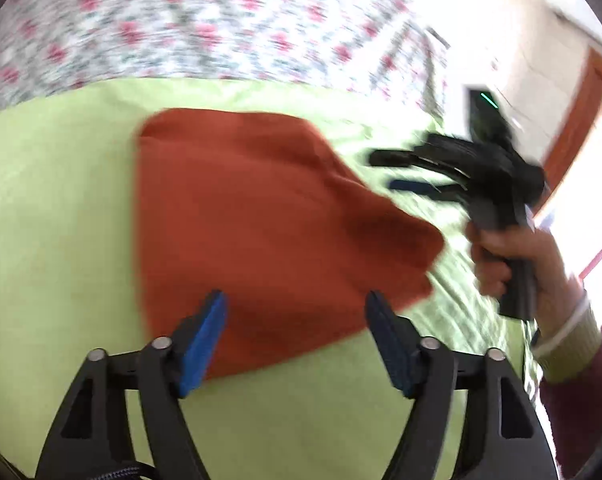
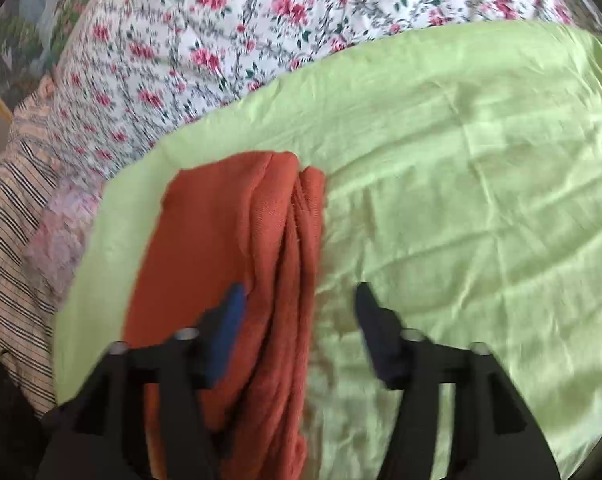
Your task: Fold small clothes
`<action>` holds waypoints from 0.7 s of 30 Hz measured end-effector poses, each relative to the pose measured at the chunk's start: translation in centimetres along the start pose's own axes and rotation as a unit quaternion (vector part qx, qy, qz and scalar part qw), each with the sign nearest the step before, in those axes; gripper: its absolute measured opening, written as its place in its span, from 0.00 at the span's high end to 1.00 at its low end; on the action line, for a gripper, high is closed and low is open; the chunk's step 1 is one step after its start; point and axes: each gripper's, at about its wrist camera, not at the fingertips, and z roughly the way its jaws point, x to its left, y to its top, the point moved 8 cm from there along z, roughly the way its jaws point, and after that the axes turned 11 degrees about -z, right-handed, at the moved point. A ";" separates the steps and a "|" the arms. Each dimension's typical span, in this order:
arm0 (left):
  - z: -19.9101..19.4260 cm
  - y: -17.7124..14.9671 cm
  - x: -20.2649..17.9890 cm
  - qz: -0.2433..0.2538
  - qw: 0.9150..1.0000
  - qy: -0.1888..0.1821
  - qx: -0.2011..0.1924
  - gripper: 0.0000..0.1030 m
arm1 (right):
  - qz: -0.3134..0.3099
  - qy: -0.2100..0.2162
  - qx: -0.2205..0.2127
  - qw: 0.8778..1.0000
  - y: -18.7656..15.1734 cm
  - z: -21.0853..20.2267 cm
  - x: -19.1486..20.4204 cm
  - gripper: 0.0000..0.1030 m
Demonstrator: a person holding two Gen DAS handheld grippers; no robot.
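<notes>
My left tongs (image 1: 297,340) stand spread wide, blue pads apart, with nothing pinched between them; the rust-red garment (image 1: 261,216) lies flat below and just ahead of their tips. My right tongs (image 2: 297,332) are spread as well and grip nothing. In the left wrist view they show at about three o'clock (image 1: 401,172), held in my right hand (image 1: 509,256), off the garment's right edge and over the green sheet (image 1: 61,208).

The garment rests on that green sheet, which covers part of the bed; the floral bedcover (image 2: 205,60) runs beyond it toward twelve o'clock. From the right wrist view the garment (image 2: 229,264) fills the space from six o'clock up toward the centre. Its right side is doubled over in long ridges, with the layered edges stacked beside each other, while the left part lies smooth. A striped cloth (image 2: 9,240) sits off at nine o'clock, well apart from the work.

I judge a fold has been laid and let go, so I am between folds. The shape looks only partly squared: one corner juts out toward three o'clock in the left view. The next move, as I see it, calls for both tongs to come down on an edge of the piece, pinch all layers cleanly without catching the sheet beneath, and carry that edge over evenly.
</notes>
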 end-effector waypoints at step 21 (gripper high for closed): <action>11.1 5.0 8.5 -0.158 0.982 -0.056 0.092 0.57 | 0.038 0.096 0.088 0.991 -2.7 5.6 1.2 0.63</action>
